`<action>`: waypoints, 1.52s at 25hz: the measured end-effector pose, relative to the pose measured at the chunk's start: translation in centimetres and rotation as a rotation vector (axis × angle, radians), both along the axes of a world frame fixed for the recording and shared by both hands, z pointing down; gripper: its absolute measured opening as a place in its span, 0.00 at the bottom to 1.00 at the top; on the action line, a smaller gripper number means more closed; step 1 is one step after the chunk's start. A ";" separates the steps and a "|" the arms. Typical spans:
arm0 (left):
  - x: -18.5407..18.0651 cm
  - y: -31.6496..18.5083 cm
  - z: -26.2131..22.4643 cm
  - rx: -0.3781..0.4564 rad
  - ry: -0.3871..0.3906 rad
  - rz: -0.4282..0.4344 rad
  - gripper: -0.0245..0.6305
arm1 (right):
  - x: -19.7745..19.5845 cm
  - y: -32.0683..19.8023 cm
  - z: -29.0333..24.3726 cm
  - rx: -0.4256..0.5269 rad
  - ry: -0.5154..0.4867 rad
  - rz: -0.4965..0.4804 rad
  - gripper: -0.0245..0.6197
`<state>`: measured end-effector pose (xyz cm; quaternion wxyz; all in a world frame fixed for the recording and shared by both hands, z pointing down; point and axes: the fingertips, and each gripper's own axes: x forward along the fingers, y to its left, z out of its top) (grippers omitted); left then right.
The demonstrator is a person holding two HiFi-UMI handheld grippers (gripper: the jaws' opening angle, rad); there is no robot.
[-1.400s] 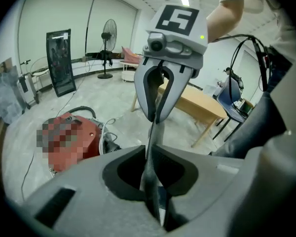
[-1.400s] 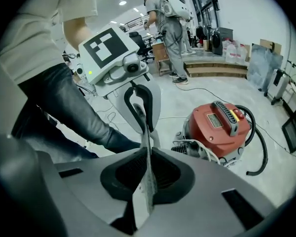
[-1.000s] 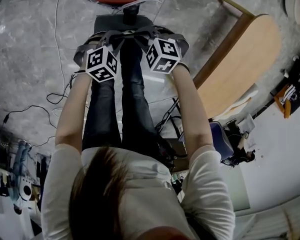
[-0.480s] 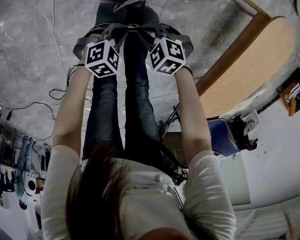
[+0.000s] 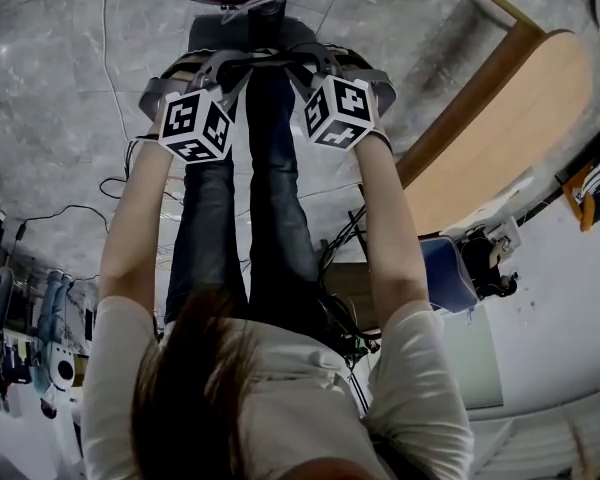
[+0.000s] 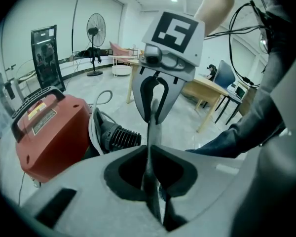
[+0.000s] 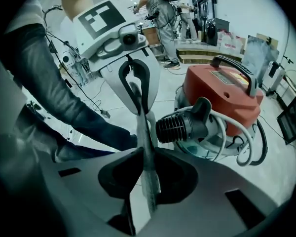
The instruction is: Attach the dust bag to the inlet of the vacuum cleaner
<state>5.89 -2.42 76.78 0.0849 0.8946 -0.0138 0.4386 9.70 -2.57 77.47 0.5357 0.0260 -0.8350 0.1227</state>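
The dust bag point(image 7: 142, 127) is held as a thin grey sheet stretched between the two hands, seen edge-on from either claw, and it is not yet on the vacuum cleaner point(image 7: 222, 90); the red machine stands on the floor point(image 5: 60, 88) just beyond the person's legs point(image 5: 270, 198), and its black ribbed fitting point(image 7: 180, 125) faces the bag but is clearly apart from it; the left claw point(image 6: 150, 162) is clamped on one edge of the bag, its pads pressed together on the sheet; the right claw point(image 7: 145, 157) has the opposite edge between its jaws, and those jaws are opening, though the pads look to be touching the sheet for now; against a second ago, the head view shows the two claws a little wider apart, and the vacuum cleaner sits further toward the top edge, so less of its red lid shows; I read this as the bag being drawn taut and carried in toward the machine, with lining up and pressing on still to come; the bag's opening cannot be made out in any view, so how well it faces the fitting is unclear; the loosening on the right seems early, since a freed edge would droop and leave the left claw carrying the bag alone
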 end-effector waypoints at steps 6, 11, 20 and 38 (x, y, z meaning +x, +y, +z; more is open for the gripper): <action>0.3 -0.6 0.1 0.022 -0.005 0.016 0.09 | -0.1 -0.6 0.6 0.034 0.028 -0.061 0.12; -0.1 -1.4 0.1 0.046 -0.017 0.014 0.10 | -0.4 -1.5 0.6 0.070 0.033 -0.023 0.09; 0.1 -2.6 0.3 0.088 -0.032 0.015 0.10 | -0.2 -2.4 0.7 0.081 0.050 0.041 0.08; 0.3 -4.5 1.1 0.045 -0.031 -0.183 0.13 | 0.2 -4.9 1.5 0.101 0.092 0.147 0.10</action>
